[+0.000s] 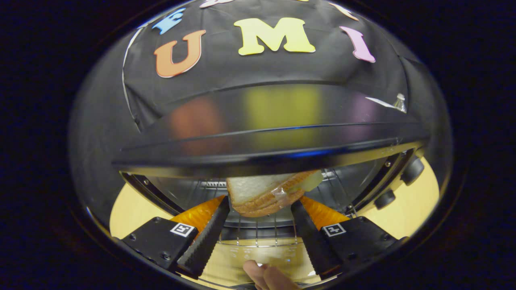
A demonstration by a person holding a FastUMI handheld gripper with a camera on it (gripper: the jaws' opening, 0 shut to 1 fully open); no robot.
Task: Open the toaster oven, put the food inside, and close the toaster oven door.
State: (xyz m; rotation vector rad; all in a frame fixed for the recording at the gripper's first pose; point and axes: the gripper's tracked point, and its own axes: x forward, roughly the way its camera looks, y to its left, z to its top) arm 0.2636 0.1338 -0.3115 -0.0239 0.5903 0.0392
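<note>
While the toaster oven stands open straight ahead at twelve o'clock, its shiny dark top catches blurred patches of colour and its upper front edge cuts across the mouth of the cavity. Inside, the food is a sandwich of white bread with a brown crust and a pale filling, wrapped in clear film; it lies on the wire rack, tilted, with its upper part hidden behind the oven's front edge. The gripper is pointed into the opening with its jaws spread wide, one finger at about ten o'clock of the sandwich's lower end and the other at about two o'clock. Whether either finger touches the sandwich cannot be told, though the gap between them looks wider than the food. Two dark knobs sit on the oven's panel at three o'clock, and a light wooden bench shows on both sides. The glass door lies folded down at six o'clock, hard to make out, and a hand with its fingertips cut off from view rests at its near edge.
</note>
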